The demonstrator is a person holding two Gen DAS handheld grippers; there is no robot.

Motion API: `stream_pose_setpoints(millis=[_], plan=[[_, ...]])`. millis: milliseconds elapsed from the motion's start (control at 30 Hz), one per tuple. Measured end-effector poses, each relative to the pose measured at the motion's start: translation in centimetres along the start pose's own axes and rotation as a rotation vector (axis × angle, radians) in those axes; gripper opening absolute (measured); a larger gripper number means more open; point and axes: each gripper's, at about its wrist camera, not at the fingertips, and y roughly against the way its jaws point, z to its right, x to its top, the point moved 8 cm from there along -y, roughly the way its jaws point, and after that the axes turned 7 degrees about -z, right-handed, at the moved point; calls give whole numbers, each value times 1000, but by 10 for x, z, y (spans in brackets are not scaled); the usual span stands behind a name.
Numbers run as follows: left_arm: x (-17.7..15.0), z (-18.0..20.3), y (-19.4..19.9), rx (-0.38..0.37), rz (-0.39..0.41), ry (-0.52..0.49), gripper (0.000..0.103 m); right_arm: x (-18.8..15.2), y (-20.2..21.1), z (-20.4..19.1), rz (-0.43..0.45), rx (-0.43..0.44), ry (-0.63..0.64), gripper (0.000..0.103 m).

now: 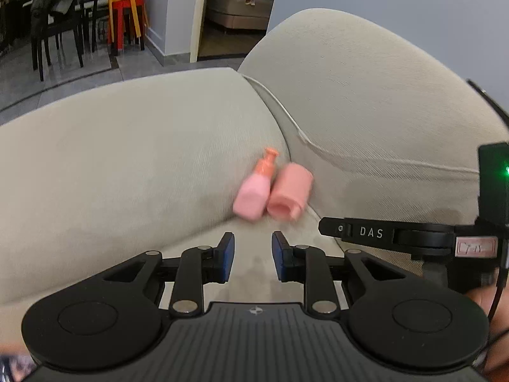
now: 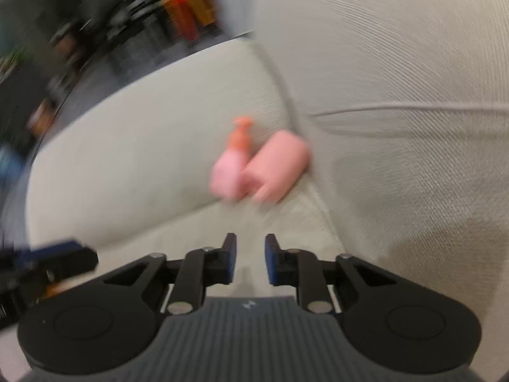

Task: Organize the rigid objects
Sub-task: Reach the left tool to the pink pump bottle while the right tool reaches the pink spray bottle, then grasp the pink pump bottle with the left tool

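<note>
Blue-padded fingers [image 1: 228,256] of the left tool [image 1: 253,254] stand a little apart at the near edge of the left view, with only bare sofa fabric in the gap between them; the tool grips nothing. Just beyond, on the sofa seat [image 1: 254,245], lie the two task things, side by side and touching. On the left is a pink bottle [image 1: 253,192] with an orange pump top pointing away toward the far side. On the right is a pink tube [image 1: 289,194], a short hollow cylinder lying on its side with its open end facing the camera. Both sit in the corner where the seat meets the armrest [image 1: 127,159] on the left and the back cushion [image 1: 366,95] on the right.

The right tool [image 2: 251,261] shows the same posture in its own blurred view: its fingers [image 2: 230,261] are slightly parted and hold nothing, aimed at the bottle [image 2: 230,175] and tube [image 2: 275,168] ahead. Part of the right tool reaches into the left view from the right, marked "DAS".

Far off on the left stand dark chairs [image 1: 54,31] and stacked red and yellow stools [image 1: 125,16] on a grey floor; an open doorway [image 1: 235,12] shows a bed.
</note>
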Motion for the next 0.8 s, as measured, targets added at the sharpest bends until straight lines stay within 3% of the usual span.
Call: stream_pose_setpoints(millis=[33,200,433,700,800], plan=[[7,1,-9,8,9,-22,35,5,-5,5,25,-2,-47,35],[35,8,-54,7,44,-130,51,20,-35,26,76,65,-294,41],[59,1,-124,-32,-22,-110,51,27,-57,33,84,107,-368,44],[71,-1,-152,-70,-77,-102,48,32,-77,40,80,190,-469,47],[71,-4,-156,-99,-93,-65,39,24,-76,31,75,197,-465,47]])
